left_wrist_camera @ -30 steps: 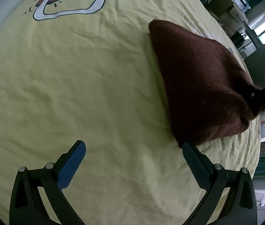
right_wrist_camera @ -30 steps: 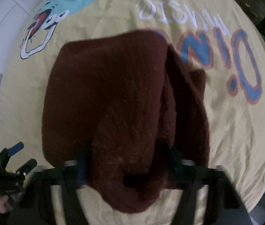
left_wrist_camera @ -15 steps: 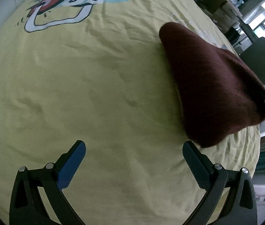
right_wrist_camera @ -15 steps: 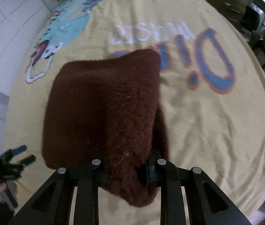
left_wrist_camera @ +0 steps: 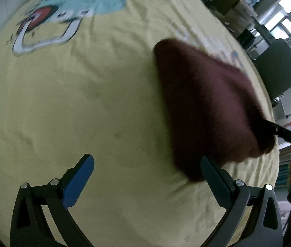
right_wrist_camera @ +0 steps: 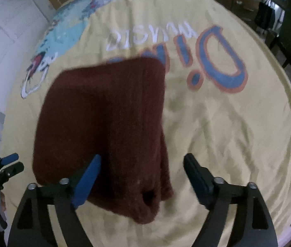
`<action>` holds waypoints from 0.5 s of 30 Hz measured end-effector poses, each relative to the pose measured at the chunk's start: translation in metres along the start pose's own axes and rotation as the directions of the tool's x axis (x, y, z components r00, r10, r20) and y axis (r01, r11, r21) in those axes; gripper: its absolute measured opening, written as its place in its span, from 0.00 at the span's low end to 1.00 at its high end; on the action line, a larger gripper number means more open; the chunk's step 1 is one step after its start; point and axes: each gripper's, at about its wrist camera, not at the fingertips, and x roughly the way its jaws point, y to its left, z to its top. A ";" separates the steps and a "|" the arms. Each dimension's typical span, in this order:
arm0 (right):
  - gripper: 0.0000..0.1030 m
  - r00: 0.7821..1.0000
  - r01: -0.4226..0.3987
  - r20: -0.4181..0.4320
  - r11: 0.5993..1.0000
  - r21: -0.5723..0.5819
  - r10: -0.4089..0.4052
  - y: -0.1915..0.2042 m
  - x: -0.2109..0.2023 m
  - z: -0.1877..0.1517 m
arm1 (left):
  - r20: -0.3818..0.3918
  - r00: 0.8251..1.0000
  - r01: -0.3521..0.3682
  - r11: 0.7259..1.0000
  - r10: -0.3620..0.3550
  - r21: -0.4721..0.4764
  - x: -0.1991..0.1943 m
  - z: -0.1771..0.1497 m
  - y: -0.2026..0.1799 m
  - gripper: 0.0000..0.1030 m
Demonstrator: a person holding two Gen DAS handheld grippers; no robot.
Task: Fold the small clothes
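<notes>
Left gripper spread wide, holding nothing; right gripper likewise spread (blue pads apart).

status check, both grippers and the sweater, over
Left gripper open, off the cloth. Right gripper open, straddling the maroon sweater, folded on the yellow sheet. Nothing in the way.

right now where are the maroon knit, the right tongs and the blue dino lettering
maroon knit (right_wrist_camera: 104, 123), right wrist view, middle of its top layer
right tongs (right_wrist_camera: 141, 177), right wrist view, midway between fingertips
blue dino lettering (right_wrist_camera: 223, 61), right wrist view, the big D

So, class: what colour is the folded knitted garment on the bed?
Dark maroon garment, clearest in the right wrist view.
</notes>
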 end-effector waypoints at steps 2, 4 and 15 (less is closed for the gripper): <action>1.00 1.000 -0.008 0.019 1.000 -0.010 0.008 0.002 -0.006 0.006 | 0.017 1.000 0.009 1.000 -0.009 0.009 -0.001 0.018 -0.015 0.99; 1.00 1.000 -0.013 0.017 0.999 -0.030 0.013 0.005 -0.006 0.012 | 0.016 1.000 0.002 1.000 -0.002 0.013 0.003 0.035 -0.028 0.99; 1.00 0.994 -0.017 -0.104 1.000 -0.016 0.015 0.005 0.055 0.017 | -0.127 0.991 -0.052 0.999 0.053 0.010 0.088 0.064 -0.072 0.98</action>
